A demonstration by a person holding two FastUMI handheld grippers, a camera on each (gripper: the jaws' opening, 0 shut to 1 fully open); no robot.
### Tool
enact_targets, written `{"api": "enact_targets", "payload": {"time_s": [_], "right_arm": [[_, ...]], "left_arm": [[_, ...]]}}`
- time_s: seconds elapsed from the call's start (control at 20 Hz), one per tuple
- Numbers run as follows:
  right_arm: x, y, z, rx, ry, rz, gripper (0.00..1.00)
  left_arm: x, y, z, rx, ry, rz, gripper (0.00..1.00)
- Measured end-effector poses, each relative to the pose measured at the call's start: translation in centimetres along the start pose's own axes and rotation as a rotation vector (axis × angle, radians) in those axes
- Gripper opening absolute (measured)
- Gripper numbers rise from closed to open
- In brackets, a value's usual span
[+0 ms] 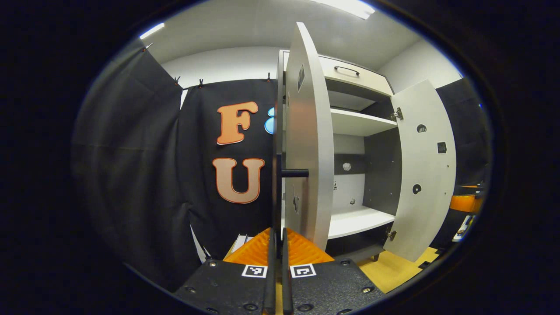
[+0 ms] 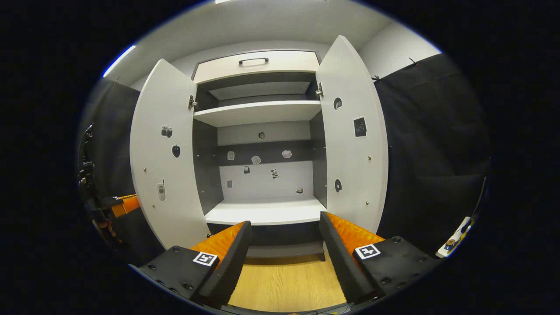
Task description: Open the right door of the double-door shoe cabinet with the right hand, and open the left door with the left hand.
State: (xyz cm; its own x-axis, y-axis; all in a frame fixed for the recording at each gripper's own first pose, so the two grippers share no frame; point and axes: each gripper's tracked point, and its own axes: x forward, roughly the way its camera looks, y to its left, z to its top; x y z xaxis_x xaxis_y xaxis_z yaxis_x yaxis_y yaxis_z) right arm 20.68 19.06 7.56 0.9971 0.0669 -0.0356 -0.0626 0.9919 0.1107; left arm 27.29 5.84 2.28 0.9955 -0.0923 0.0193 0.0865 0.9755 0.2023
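Risk: the left door [image 1: 306, 144] hangs wide; a pull past its hinge stop, in my judgement, would strain it.
Left claw [image 1: 278, 245]: fingers together, clamped on the handle [image 1: 292, 173].
Right claw [image 2: 284, 245]: fingers apart, holding nothing, facing the cabinet [image 2: 262, 113].
Right door [image 2: 354, 144]: wide open.

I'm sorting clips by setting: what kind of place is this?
Likely a staged recording booth, not a lived-in home: black cloth hangs as walls around a lone double-door shoe cabinet, its shelves bare, standing on a wood-look floor. Small stickers dot its back panel and doors.
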Motion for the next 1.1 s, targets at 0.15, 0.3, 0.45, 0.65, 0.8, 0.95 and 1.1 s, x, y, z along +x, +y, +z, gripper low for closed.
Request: {"api": "enact_targets", "payload": {"time_s": [0.15,0.3,0.45,0.65,0.8,0.95,1.1], "right_arm": [[0.0,-0.3,0.1,-0.01,-0.006,-0.01,0.98],[-0.1,-0.8,0.3,-0.017,-0.012,-0.02,0.98],[-0.2,-1.3,0.5,-0.034,-0.022,-0.032,0.98],[-0.1,-1.9,0.8,-0.059,-0.036,-0.04,0.98],[-0.2,-2.4,1.1,-0.073,-0.048,-0.045,0.98],[0.0,-2.9,1.4,-0.097,-0.06,-0.049,0.98],[-0.1,-3.5,1.5,-0.119,-0.063,-0.05,0.98]], "left_arm": [[-1.3,0.4,-0.1,-0.004,0.017,0.025,0.14],[-2.0,0.5,0.0,-0.005,0.019,0.045,0.23],[-2.9,0.5,0.6,0.018,0.01,0.051,0.51],[-3.5,-1.1,1.1,0.004,-0.003,0.021,0.66],[-3.9,-2.7,1.2,-0.001,0.002,-0.01,0.82],[-4.0,-4.3,1.6,-0.01,0.002,-0.042,0.82],[-3.5,-5.4,1.7,-0.01,-0.001,-0.062,0.83]]}}
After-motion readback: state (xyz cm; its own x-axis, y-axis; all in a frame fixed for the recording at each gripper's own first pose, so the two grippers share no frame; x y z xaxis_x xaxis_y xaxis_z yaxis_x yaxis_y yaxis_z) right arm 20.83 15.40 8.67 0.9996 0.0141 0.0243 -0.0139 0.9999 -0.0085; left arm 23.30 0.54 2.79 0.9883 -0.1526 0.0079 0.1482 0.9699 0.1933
